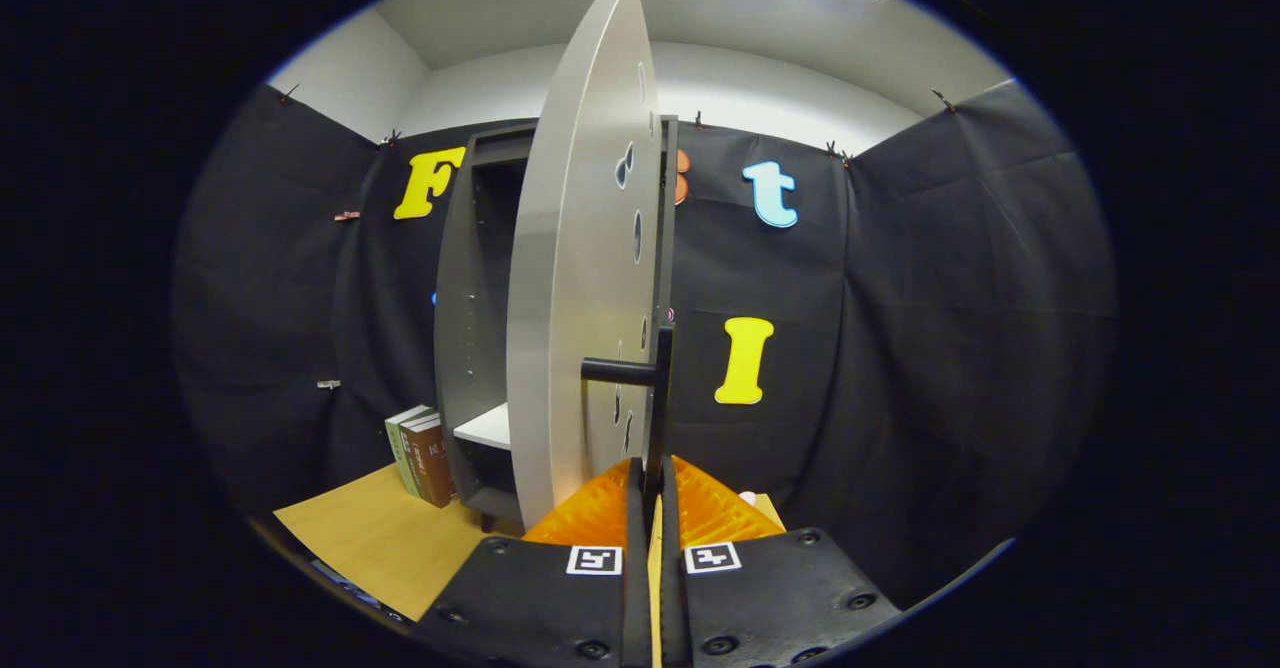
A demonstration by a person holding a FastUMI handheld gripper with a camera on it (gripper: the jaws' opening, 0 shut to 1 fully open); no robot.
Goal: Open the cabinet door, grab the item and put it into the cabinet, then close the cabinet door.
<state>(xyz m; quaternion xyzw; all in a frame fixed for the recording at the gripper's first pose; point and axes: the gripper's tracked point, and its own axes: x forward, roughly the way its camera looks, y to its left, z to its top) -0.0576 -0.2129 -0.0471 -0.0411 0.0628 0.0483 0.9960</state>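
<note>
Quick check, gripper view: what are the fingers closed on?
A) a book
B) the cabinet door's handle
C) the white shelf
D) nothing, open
B: the gripper is pinched on the dark bar handle of the half-open cabinet door; the books stand untouched left of the cabinet.

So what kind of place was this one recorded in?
Most likely a staged recording booth, not a real home: black cloth walls are clipped up under a plain white ceiling, and a small grey cabinet stands on brown paper beside some books. The tongs grip the open door's handle.
</note>
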